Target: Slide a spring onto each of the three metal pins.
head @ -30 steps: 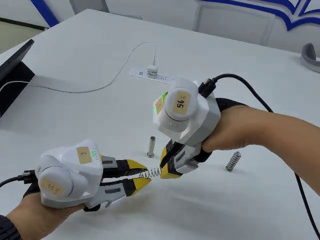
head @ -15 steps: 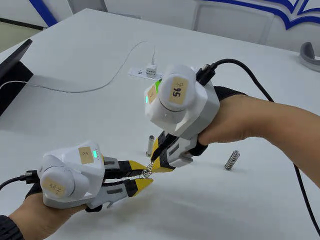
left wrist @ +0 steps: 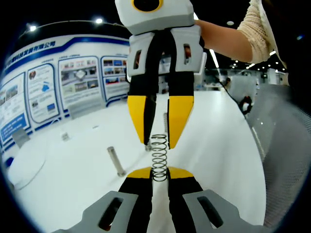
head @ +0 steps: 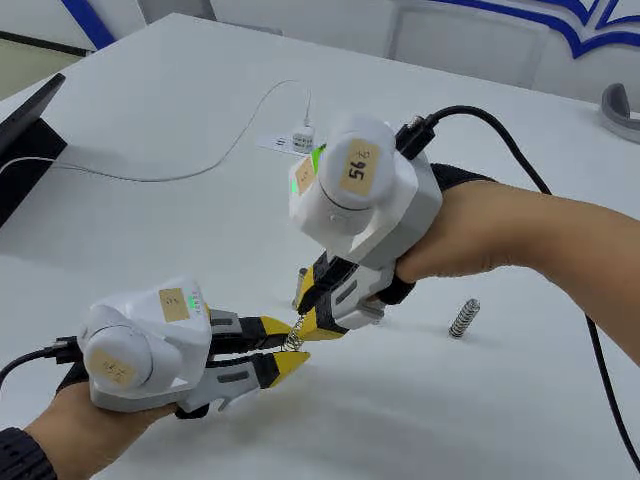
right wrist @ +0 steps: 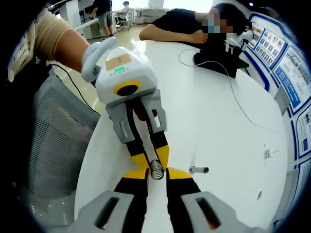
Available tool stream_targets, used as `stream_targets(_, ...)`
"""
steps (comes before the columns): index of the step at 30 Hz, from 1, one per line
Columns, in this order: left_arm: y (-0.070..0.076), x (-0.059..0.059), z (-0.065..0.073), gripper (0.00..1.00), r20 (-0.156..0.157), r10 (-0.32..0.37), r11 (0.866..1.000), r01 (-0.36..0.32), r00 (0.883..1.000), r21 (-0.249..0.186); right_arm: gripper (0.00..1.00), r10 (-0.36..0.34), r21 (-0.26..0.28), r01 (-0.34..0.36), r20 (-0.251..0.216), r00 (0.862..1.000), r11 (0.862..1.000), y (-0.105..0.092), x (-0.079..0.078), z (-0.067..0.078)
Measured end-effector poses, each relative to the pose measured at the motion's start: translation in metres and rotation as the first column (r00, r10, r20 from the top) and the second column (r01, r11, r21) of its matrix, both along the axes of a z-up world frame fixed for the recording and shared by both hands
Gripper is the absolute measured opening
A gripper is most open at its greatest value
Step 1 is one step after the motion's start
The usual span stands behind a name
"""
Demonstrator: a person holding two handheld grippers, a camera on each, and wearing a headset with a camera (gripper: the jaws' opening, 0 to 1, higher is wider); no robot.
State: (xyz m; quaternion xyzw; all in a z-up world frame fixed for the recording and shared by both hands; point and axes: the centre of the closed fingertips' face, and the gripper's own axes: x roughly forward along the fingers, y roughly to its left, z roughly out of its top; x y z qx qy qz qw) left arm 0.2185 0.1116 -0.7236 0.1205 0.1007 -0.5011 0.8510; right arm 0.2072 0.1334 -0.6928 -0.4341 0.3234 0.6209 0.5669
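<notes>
One spring (left wrist: pixel 159 153) spans your two grippers, held off the table (head: pixel 200 230). Its long axis runs tip to tip, and it is seen nearly end-on in the right gripper view. Your left gripper (left wrist: pixel 159 174) has its jaws pinched on one end. Your right gripper (right wrist: pixel 156 174) has its jaws clamped on the other end and faces the left one. A pin (left wrist: pixel 115 161) stands upright just beyond. A second spring (head: pixel 465 318) lies on the table, well off to the right.
</notes>
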Motion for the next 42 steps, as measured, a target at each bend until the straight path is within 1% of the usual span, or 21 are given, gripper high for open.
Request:
stream_targets(2,0.0,0.0,0.002,0.11,-0.001,0.003,1.0,-0.003,1.0,-0.009,0.16,-0.005,0.002,0.005,-0.004,1.0,1.0,-0.001,0.0,-0.001)
stream_targets(4,0.0,0.001,0.003,0.11,-0.001,0.004,1.0,-0.004,1.0,-0.015,0.15,-0.015,0.02,0.015,-0.005,1.0,1.0,0.0,0.002,-0.001)
stream_targets(5,0.0,0.001,0.005,0.11,0.002,0.004,1.0,-0.004,1.0,-0.019,0.15,-0.027,0.028,0.027,-0.027,0.999,0.999,0.0,0.001,-0.002)
stream_targets(10,-0.001,0.002,0.008,0.11,0.001,0.009,0.999,-0.009,1.0,-0.039,0.15,-0.043,0.04,0.044,-0.04,0.998,0.998,0.0,0.003,-0.005)
stream_targets(16,-0.002,0.003,0.009,0.11,0.005,0.011,0.999,-0.011,1.0,-0.039,0.13,-0.059,0.047,0.062,-0.05,0.997,0.997,0.0,0.003,-0.005)
stream_targets(22,-0.002,0.004,0.009,0.11,0.006,0.012,0.999,-0.012,1.0,-0.041,0.12,-0.054,0.049,0.057,-0.047,0.997,0.997,0.003,0.002,-0.004)
stream_targets(27,-0.002,0.006,0.01,0.11,0.01,0.018,0.999,-0.018,1.0,-0.046,0.12,-0.046,0.041,0.047,-0.037,0.998,0.998,0.004,0.003,-0.003)
stream_targets(31,-0.001,0.008,0.01,0.12,0.031,0.028,0.999,-0.028,0.999,-0.028,0.12,-0.046,0.043,0.047,-0.03,0.998,0.998,0.005,0.006,-0.002)
stream_targets(32,0.0,0.008,0.01,0.13,0.032,0.03,0.999,-0.029,0.999,-0.025,0.12,-0.047,0.044,0.048,-0.029,0.998,0.998,0.005,0.006,-0.001)
stream_targets(35,0.001,0.008,0.008,0.19,0.02,0.037,0.999,-0.036,0.999,-0.022,0.12,-0.05,0.044,0.051,-0.026,0.998,0.998,0.005,0.007,-0.001)
stream_targets(42,0.006,0.01,0.007,0.29,0.002,0.062,0.998,-0.061,0.998,-0.024,0.12,-0.058,0.046,0.059,-0.018,0.998,0.997,0.003,0.01,0.0)
